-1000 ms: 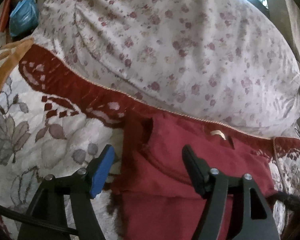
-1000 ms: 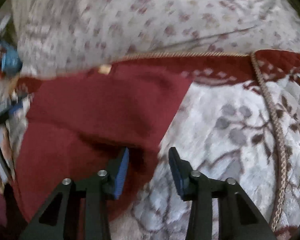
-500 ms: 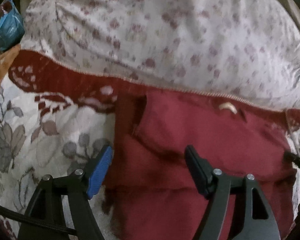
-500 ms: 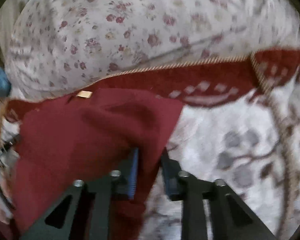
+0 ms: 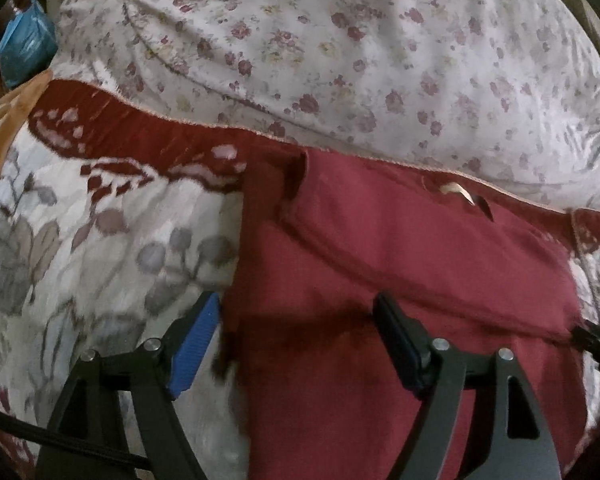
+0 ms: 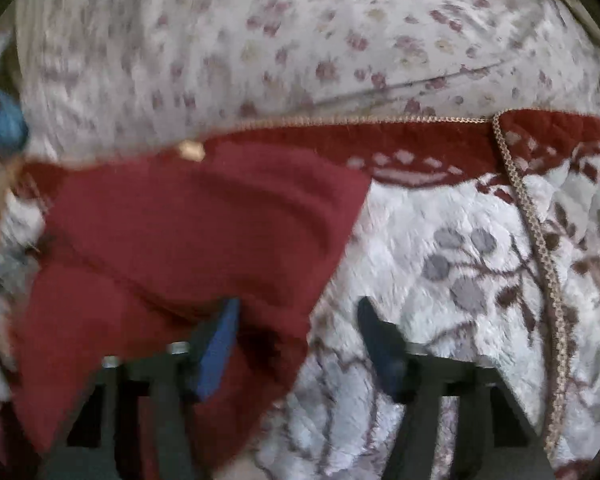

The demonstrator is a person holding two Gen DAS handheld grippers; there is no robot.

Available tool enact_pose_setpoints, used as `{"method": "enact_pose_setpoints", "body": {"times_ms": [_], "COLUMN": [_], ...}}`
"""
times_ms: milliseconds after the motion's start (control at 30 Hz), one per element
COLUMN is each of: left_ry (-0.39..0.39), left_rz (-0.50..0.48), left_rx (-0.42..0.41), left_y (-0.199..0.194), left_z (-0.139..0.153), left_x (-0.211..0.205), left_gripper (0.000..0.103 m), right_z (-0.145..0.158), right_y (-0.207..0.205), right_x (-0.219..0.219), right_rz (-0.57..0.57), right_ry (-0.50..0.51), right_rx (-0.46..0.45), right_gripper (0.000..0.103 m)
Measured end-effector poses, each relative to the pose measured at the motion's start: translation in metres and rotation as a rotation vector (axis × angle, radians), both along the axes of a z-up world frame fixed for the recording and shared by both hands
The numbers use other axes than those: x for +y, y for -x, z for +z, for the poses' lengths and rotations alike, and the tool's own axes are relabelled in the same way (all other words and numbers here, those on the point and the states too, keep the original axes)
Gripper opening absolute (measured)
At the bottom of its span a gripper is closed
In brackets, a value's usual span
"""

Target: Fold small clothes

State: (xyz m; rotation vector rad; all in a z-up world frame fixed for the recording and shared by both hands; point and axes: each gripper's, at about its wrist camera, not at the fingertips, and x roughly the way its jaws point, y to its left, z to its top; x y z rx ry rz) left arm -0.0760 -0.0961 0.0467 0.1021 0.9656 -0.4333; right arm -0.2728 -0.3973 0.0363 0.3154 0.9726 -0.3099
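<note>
- Left wrist view: the left tool (image 5: 296, 340) has been spreading its jaws and stands wide, straddling the left edge of the red garment (image 5: 400, 280); its pads do not press the cloth.
- Garment lies flat on the bedspread (image 5: 100, 248), its top edge against the floral pillow (image 5: 340, 40), with one fold already turned down across its upper part.
- Right wrist view, blurred: the right tool (image 6: 300, 340) has just reopened after a pinch; the garment's right edge runs between its jaws, but neither pad presses it.
- To do this step well, I judge both tools should close on matching points of the side edges, catching every layer, not only the top one.
- Lift just clear of the bedspread and carry both sides evenly, so the fold line stays straight.
- Risk: the plush bedspread may get pinched along with the cloth; approach shallow.
</note>
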Motion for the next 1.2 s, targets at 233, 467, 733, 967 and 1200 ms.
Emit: {"method": "enact_pose_setpoints", "body": {"times_ms": [233,467,733,967,1200], "left_ry": [-0.007,-0.041,-0.020,-0.034,-0.019], "left_rz": [-0.001,0.004,0.040,0.070,0.042], "left_rx": [-0.005,0.030,0.071,0.049,0.064], "left_y": [0.059,0.110,0.144,0.160,0.174], "left_z": [0.016,0.007,0.004,0.007,0.003], "left_x": [0.036,0.070,0.101,0.127,0.133], "left_gripper": [0.078,0.078,0.078,0.078,0.078], "right_z": [0.022,0.029,0.002,0.012,0.021], "right_y": [0.038,0.083,0.064,0.083,0.118], "right_x": [0.009,0.042,0.053,0.034,0.052], "right_rz": [-0.015,0.097,0.051,-0.028,0.140], "right_ry": [-0.053,-0.209,-0.202,-0.052,-0.223], "right_rx": [-0.039,-0.079,-0.111,-0.078,-0.069], "right_gripper": [0.052,0.069,0.022,0.001,0.042]}}
